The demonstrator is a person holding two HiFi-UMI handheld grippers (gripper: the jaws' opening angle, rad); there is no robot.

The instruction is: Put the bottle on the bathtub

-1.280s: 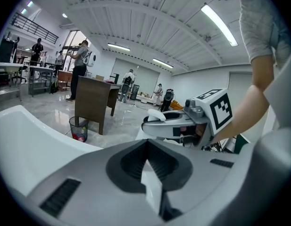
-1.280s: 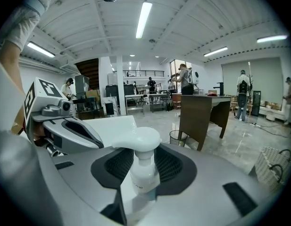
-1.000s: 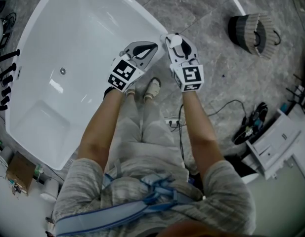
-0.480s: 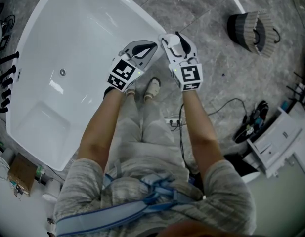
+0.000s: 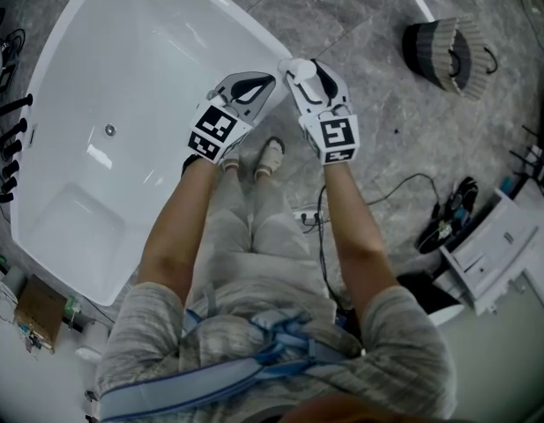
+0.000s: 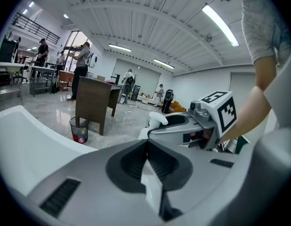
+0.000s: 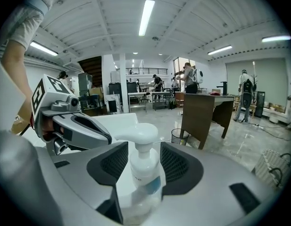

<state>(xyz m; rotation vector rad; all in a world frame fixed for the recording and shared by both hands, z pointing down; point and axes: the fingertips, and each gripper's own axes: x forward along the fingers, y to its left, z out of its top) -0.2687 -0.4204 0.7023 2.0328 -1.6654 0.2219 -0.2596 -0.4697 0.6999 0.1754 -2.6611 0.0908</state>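
Note:
A clear pump bottle point(image 7: 144, 173) with a white pump head point(image 5: 297, 67) stands upright between the jaws of my right gripper point(image 5: 305, 73), which is shut on it. The bottle hangs just beyond the near right rim of the white bathtub point(image 5: 122, 69), over the grey floor by the tub's edge. My left gripper point(image 5: 252, 86) is beside it to the left, over the tub rim, with its jaws shut and nothing between them point(image 6: 146, 144). From the left gripper view the right gripper point(image 6: 192, 126) and the pump head point(image 6: 157, 121) show close ahead.
A wicker basket point(image 5: 448, 55) stands on the floor at the far right. Cables point(image 5: 391, 192) and a white case point(image 5: 488, 254) lie to the right of the person. Black tap fittings point(image 5: 9, 135) line the tub's left side. A brown desk point(image 7: 206, 114) and a bin point(image 7: 179, 136) stand farther off.
Both grippers have drifted slightly left and away, bringing the bottle nearer the tub rim. Their jaws have not changed.

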